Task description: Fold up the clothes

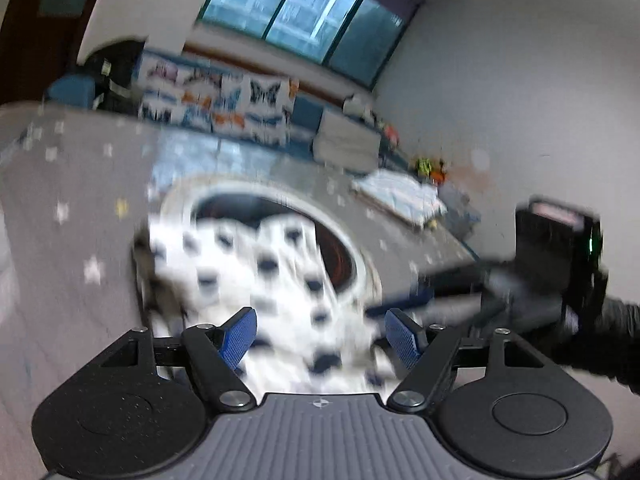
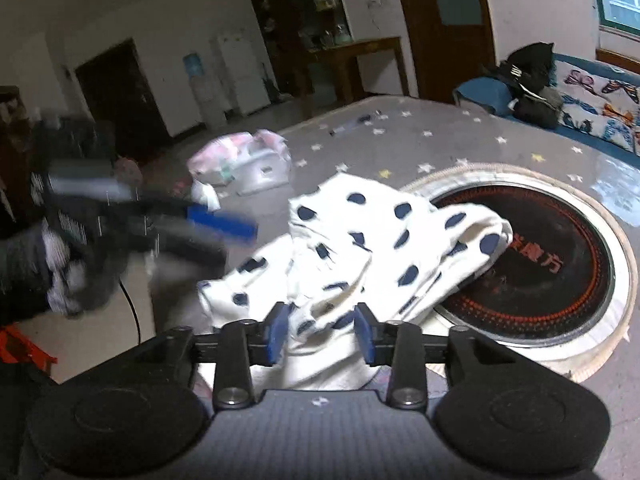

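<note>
A white garment with dark blue dots [image 2: 360, 240] lies crumpled on the grey star-print table cover [image 2: 400, 140], one end draped over a round black hob [image 2: 552, 264]. My right gripper [image 2: 322, 332] stands open over the garment's near edge, with cloth between its blue pads but not pinched. The left gripper [image 1: 322, 336] is open wide above the same garment [image 1: 256, 272], which is blurred in that view. In the right wrist view the left gripper [image 2: 216, 232] shows as a blur at the garment's left side. The right gripper's body [image 1: 556, 256] shows at the right of the left wrist view.
The hob has a white rim [image 2: 624, 280] set into the table. A pink and white bundle in plastic [image 2: 244, 160] lies farther back on the table. A sofa with butterfly cushions [image 1: 224, 100] and folded laundry [image 1: 400, 196] are beyond the table's far edge.
</note>
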A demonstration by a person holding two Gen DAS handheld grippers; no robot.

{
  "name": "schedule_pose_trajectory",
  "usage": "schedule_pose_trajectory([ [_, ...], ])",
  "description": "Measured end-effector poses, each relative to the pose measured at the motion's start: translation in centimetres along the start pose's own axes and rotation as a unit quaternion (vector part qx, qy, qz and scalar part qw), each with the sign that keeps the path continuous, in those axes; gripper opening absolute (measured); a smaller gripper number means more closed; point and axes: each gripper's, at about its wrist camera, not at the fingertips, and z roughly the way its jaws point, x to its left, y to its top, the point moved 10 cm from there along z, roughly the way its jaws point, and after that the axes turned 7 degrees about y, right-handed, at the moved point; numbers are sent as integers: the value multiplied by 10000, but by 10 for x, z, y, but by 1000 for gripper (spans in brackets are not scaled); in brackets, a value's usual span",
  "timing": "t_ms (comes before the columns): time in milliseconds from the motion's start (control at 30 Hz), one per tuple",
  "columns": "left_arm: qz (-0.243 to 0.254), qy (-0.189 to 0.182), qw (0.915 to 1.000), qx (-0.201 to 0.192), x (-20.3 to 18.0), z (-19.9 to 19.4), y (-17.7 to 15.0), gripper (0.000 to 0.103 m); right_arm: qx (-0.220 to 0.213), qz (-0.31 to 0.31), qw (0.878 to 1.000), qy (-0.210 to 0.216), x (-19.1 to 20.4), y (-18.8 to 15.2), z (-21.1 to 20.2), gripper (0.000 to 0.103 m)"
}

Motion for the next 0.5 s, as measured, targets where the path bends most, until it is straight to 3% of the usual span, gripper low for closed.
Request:
schedule_pose_trajectory([
  [167,176,154,9996,140,6,40,22,75,196,-105,9997,-98,4,-7,11,36],
  [267,198,236,9985,454,14,70,20,75,245,-210,9994,-144,6,-10,15,27],
  [433,304,210,9948,951,20,91,5,73,271,-707,9967,-295,14,-10,17,23],
  [467,385,188,9942,988,19,90,2,71,282,-823,9957,-330,16,-10,16,23],
  [500,462,172,9935,1022,18,89,0,60,292,-936,9945,-365,17,-10,16,22],
])
